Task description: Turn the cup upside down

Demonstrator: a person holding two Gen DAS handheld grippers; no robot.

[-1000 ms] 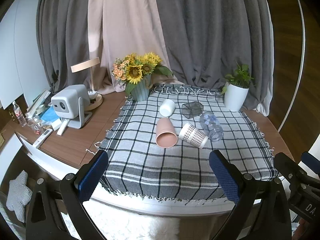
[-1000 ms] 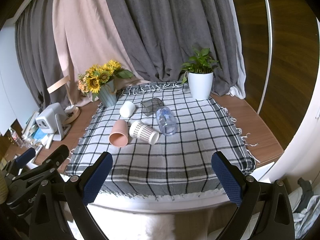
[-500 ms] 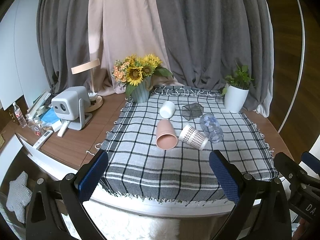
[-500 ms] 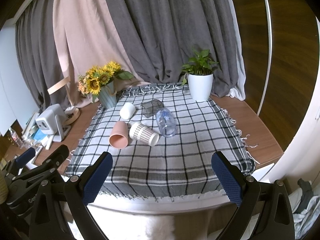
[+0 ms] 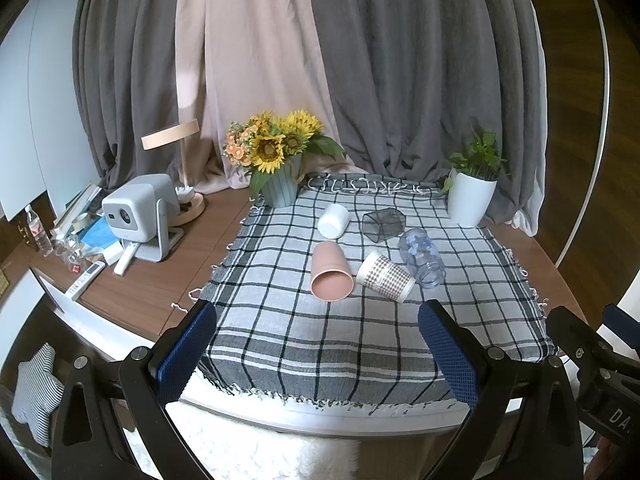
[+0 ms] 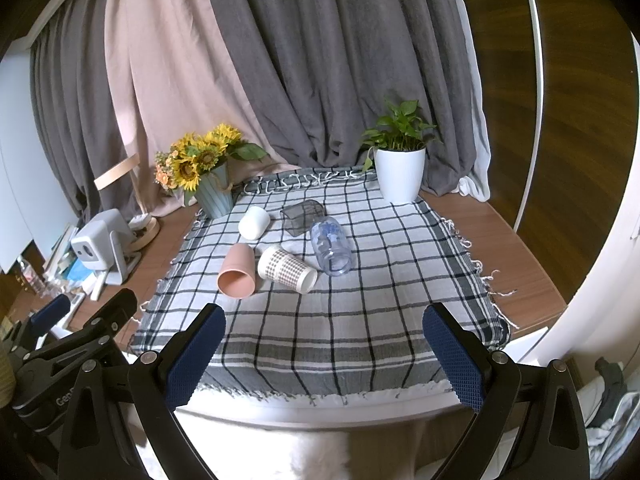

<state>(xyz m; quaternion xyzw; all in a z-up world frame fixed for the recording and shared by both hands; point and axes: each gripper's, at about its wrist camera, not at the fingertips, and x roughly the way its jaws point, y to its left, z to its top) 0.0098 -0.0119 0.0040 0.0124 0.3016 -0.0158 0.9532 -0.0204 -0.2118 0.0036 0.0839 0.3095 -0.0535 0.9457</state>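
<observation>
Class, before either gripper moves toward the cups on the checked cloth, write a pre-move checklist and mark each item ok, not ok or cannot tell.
1. Left gripper open and empty: ok.
2. Right gripper open and empty: ok.
3. Cups in view: ok; pink cup, patterned cup, white cup, dark clear cup and clear bottle-like cup all lie on their sides.
4. Free approach to the pink cup: ok; its mouth faces the grippers, nothing in front.
5. Gap between pink and patterned cups for a finger: cannot tell; they lie very close.
6. Checked cloth flat where a cup would stand: ok.
</observation>
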